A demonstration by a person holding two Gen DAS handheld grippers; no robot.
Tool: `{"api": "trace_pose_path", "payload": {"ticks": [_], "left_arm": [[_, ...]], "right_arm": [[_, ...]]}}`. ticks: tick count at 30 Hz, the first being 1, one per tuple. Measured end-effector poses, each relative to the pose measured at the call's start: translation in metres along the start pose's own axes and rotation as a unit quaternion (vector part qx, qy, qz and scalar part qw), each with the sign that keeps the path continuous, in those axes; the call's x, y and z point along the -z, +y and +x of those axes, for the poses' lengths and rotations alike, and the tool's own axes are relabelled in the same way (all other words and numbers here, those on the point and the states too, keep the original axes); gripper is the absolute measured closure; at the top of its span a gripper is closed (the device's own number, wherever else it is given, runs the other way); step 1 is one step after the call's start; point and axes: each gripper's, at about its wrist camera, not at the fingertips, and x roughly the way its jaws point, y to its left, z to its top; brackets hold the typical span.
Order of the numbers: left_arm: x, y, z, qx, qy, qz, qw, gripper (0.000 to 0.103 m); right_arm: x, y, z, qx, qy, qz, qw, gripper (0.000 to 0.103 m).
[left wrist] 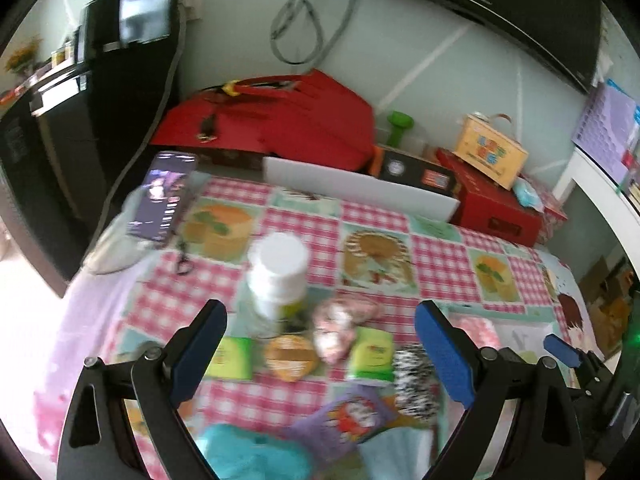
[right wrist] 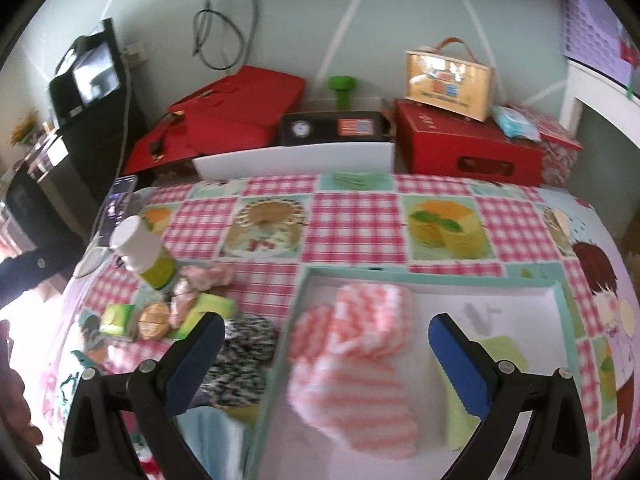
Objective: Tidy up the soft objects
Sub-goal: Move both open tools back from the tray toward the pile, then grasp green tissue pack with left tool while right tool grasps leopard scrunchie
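My left gripper is open and empty above a cluster of small things: a white-capped bottle, a pink plush piece, two green packets, a round orange item, a black-and-white knitted piece, a purple packet and a teal cloth. My right gripper is open over a shallow teal-rimmed tray that holds pink-and-white striped knitted cloths and a green cloth. The black-and-white piece lies left of the tray.
A phone lies at the table's far left. Red boxes, a white bin, a black box and a yellow carry box line the back wall. The right gripper shows in the left wrist view.
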Motion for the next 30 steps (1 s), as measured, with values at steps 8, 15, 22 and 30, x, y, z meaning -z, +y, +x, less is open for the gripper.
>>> {"api": "trace_pose_path", "payload": {"ticks": [8, 15, 22, 30], "left_arm": [[-0.001, 0.07, 0.004, -0.017, 0.047, -0.045, 0.9978, 0.008], [0.013, 0.097, 0.037, -0.015, 0.111, -0.049, 0.9925, 0.008], [0.023, 0.106, 0.07, 0.009, 0.167, -0.056, 0.9843, 0.008], [0.023, 0.088, 0.1, 0.012, 0.21, -0.014, 0.9776, 0.008]], "right_arm": [[0.005, 0.04, 0.013, -0.038, 0.023, -0.043, 0.998, 0.0], [0.023, 0.062, 0.041, -0.048, 0.064, -0.072, 0.994, 0.0], [0.033, 0.074, 0.057, -0.054, 0.089, -0.087, 0.991, 0.004], [0.039, 0.075, 0.067, -0.056, 0.103, -0.091, 0.989, 0.023]]}}
